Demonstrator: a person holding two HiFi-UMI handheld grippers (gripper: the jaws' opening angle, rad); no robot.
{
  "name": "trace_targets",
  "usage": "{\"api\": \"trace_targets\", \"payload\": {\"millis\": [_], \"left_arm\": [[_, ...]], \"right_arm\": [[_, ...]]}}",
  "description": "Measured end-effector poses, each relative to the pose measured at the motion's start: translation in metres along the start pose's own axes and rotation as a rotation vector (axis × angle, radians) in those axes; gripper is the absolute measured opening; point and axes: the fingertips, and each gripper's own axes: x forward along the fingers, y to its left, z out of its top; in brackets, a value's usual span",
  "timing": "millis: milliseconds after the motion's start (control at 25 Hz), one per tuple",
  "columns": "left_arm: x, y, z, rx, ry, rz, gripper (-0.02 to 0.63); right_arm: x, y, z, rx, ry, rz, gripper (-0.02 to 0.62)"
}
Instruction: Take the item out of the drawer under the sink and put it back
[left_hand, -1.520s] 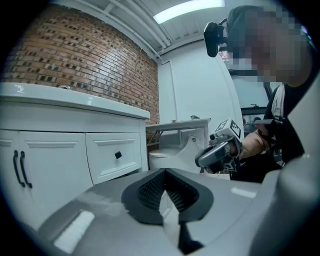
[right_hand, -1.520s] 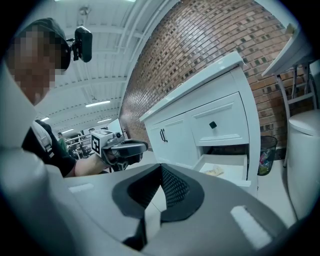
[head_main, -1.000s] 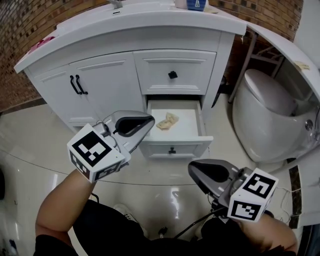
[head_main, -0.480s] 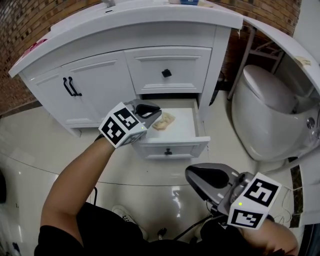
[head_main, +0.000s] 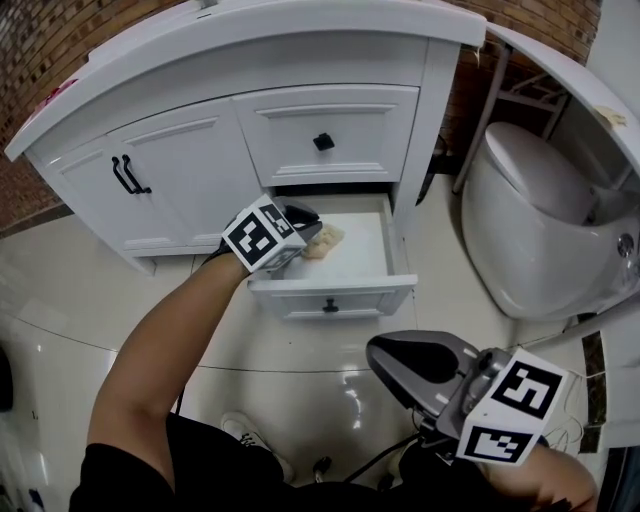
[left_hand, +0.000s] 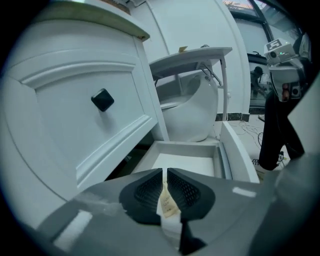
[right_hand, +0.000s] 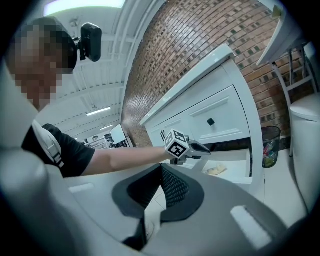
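Note:
The lower drawer (head_main: 335, 296) under the sink counter stands pulled out. A crumpled tan item (head_main: 326, 240) lies on the drawer's white floor near its left side. My left gripper (head_main: 308, 216) reaches into the drawer from the left, its tips just above and left of the item, jaws together with nothing clamped. In the left gripper view the left gripper (left_hand: 165, 176) shows a thin slit, with the item (left_hand: 168, 201) seen through it. The right gripper view shows the item (right_hand: 217, 170) lying free below the left gripper (right_hand: 204, 149). My right gripper (head_main: 386, 352) hangs shut, low and away from the drawer.
An upper drawer (head_main: 323, 141) with a black knob is closed above the open one. Cabinet doors (head_main: 150, 180) with black handles are to the left. A white toilet (head_main: 540, 230) stands close on the right. A black bin (right_hand: 271, 145) sits beside the cabinet.
My left gripper has moved forward from in front of the drawer to over its left side, next to the item. The right gripper has stayed nearly still.

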Motion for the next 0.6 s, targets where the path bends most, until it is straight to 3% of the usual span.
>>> {"api": "trace_targets", "payload": {"millis": [160,600], "left_arm": [[0.02,-0.002,-0.013,-0.028,0.053,-0.058,0.044],[0.056,-0.003,-0.034,0.111,0.181,-0.099,0.058]], "right_arm": [[0.004,-0.001,0.002,0.002,0.003,0.005,0.003],[0.003,-0.012,0.004,0.035,-0.001,-0.007,0.003]]}}
